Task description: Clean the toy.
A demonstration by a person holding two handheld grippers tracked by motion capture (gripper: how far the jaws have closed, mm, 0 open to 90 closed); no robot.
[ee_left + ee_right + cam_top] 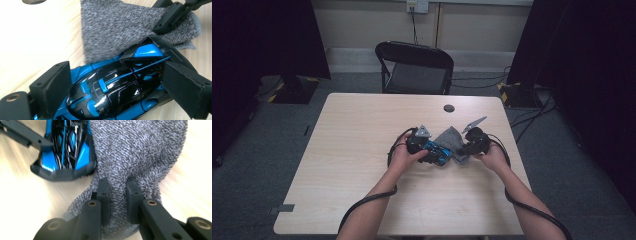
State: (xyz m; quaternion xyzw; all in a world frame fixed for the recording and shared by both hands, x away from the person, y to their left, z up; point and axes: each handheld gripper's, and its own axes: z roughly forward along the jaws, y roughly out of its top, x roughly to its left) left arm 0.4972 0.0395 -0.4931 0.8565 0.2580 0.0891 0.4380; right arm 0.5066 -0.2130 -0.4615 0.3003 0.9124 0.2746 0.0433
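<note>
Toy car: a glossy blue and black toy car (117, 87) sits on the table (352, 150), a little to the 4 o'clock side of the table's middle in the high view (435, 151).
Left gripper: the left gripper (424, 145) has its two black jaws pressed on the car's two sides, so it grips the car; in the left gripper view the pads sit at 8 o'clock and 4 o'clock of the car's roof.
Cloth: a grey knitted cloth (140, 152) lies on the table, touching the car's end at 3 o'clock of it in the high view (451, 140).
Right gripper: the right gripper (117, 195) has its jaws nearly together, pinching a bunched fold of the cloth; in the high view it sits at 3 o'clock of the cloth (472, 142).
Table details: a round dark hole (449, 108) lies at 12 o'clock of the cloth, well apart from it.
Background: a black folding chair (414, 67) stands beyond the table's far edge, at 12 o'clock.
</note>
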